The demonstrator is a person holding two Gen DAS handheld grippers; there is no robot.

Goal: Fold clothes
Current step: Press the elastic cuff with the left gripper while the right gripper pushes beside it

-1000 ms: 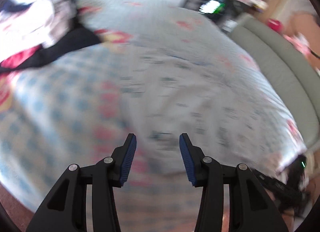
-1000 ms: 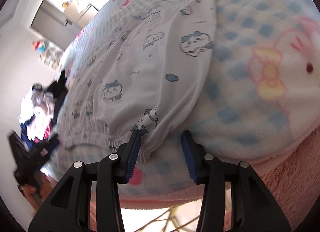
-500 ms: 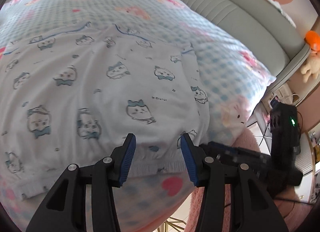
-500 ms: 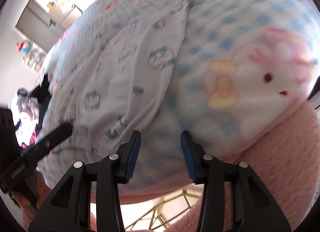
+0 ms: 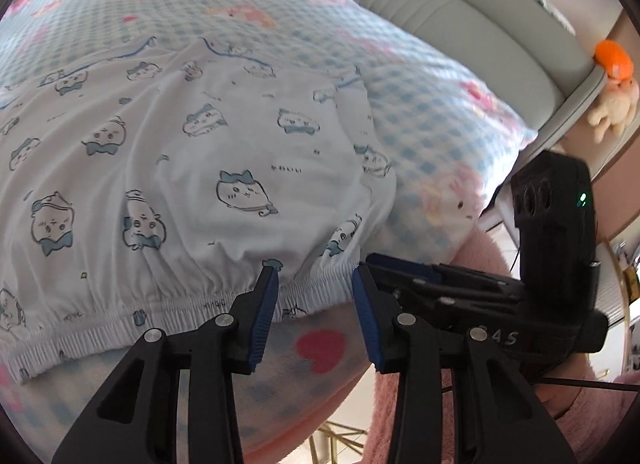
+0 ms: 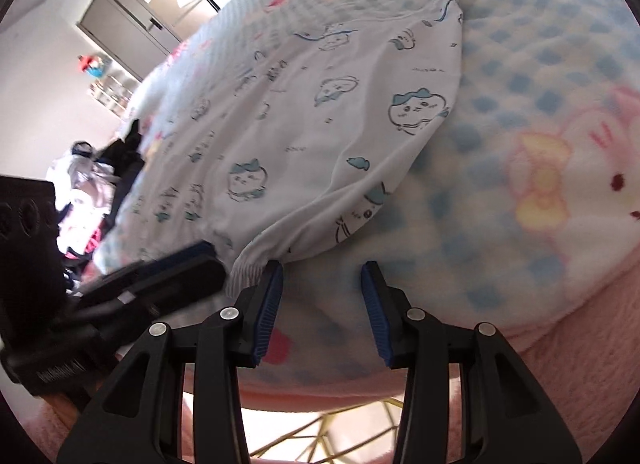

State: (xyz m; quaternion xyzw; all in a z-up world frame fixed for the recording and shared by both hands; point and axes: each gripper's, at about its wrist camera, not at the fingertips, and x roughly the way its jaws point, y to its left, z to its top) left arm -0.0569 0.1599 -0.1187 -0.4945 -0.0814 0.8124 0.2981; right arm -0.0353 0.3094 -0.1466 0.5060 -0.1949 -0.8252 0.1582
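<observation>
White shorts printed with blue cartoon animals lie flat on a blue-checked blanket; the elastic waistband runs along the near edge. My left gripper is open, its fingertips straddling the waistband near its right end. The right gripper's black body lies just to the right of it. In the right wrist view the shorts reach their near corner at the left fingertip of my right gripper, which is open over bare blanket. The left gripper's blurred body shows at the left.
A grey padded headboard borders the bed's far side, with an orange and cream plush toy beside it. A pile of dark and pink clothes lies at the far end of the bed. A pink fleece edge hangs below the blanket.
The left gripper swung from the middle of the bed to the waistband's right end and moved in closer. The right gripper shifted slightly, now beside the shorts' corner. Both stayed open.
</observation>
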